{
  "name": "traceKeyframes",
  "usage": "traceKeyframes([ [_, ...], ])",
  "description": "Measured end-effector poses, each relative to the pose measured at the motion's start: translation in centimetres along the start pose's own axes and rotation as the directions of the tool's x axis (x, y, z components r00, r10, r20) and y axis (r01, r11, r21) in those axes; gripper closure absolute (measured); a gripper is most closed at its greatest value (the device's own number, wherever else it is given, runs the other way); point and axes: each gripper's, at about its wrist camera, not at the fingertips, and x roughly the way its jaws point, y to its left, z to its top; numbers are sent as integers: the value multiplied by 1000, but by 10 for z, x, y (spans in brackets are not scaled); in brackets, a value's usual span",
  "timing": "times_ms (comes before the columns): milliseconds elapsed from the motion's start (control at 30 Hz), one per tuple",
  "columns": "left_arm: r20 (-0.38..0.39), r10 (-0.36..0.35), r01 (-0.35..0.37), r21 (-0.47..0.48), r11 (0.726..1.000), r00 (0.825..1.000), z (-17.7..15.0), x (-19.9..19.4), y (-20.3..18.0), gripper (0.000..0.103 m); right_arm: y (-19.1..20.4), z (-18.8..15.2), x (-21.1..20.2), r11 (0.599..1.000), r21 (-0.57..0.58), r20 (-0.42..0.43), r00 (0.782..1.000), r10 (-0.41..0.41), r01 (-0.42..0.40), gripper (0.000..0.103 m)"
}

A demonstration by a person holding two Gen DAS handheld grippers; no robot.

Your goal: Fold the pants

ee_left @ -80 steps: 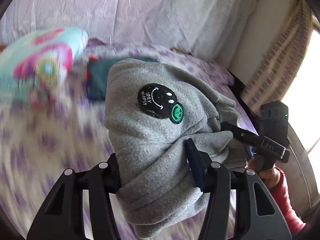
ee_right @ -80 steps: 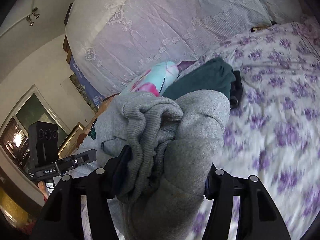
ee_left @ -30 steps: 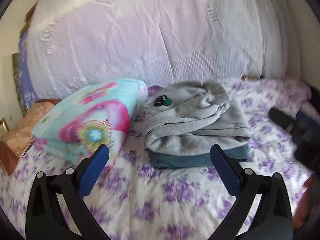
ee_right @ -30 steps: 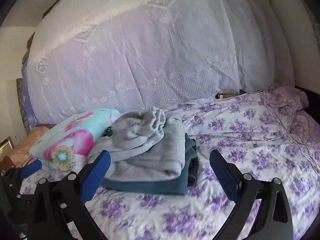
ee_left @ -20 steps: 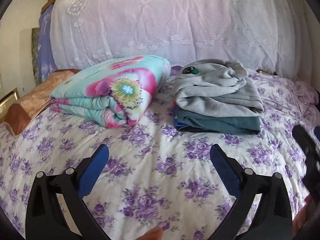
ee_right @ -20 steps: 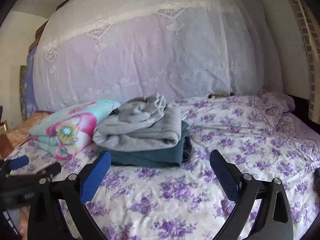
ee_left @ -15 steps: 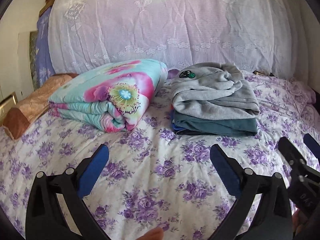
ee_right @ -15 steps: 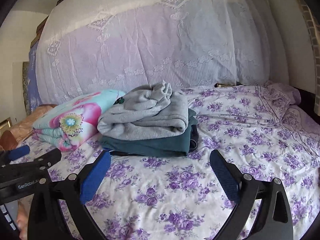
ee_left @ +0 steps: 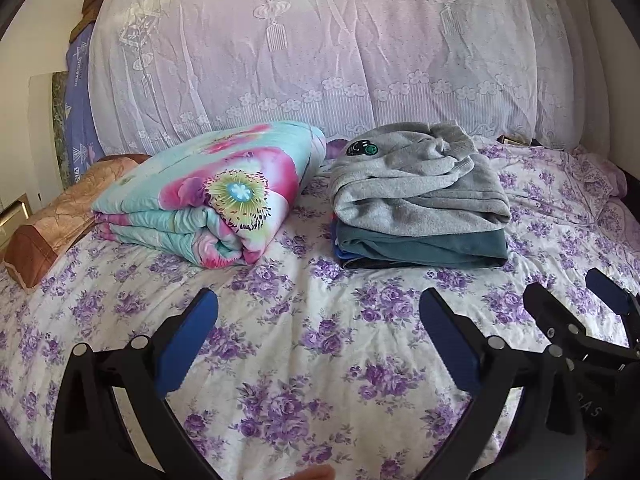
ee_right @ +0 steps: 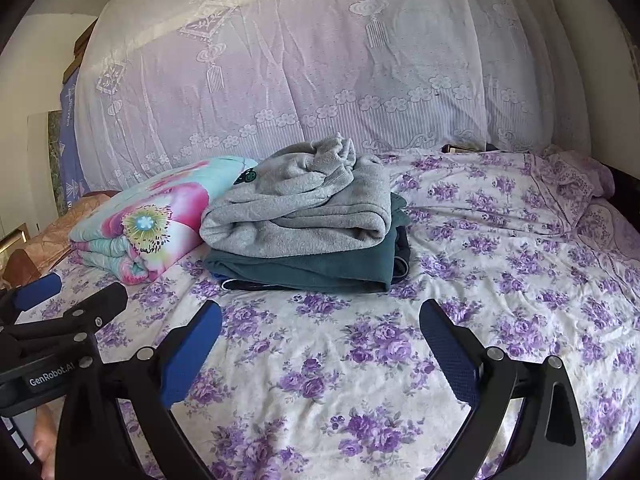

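Under the grey pants [ee_left: 420, 196], dark garments [ee_left: 420, 246] stayed mostly hidden; we held both grippers, left [ee_left: 318, 344] and right [ee_right: 320, 344], spread wide, empty, well short of them.

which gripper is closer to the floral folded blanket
Left. The left gripper hangs open just in front of the floral blanket; the right gripper sits further right, facing the grey pants.

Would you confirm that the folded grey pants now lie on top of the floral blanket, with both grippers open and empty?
Not quite: the grey pants lie on a teal garment, beside the floral blanket, as the left wrist view shows. The left gripper and right gripper are indeed open and empty.
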Motion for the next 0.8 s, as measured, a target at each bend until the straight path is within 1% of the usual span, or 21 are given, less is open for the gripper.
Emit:
traceKeyframes([
  [133,-11,-4,4,-5,1000,1000,0,2,1,5,-1,0,1,1000,9,-8,1000,7,-7,3],
  [300,-7,7,-7,-1,1000,1000,0,1,0,5,-1,0,2,1000,9,-9,1000,8,-7,3],
  [800,-15,9,-9,-5,1000,1000,-1,2,0,5,-2,-2,3,1000,12,-14,1000,8,-8,3],
])
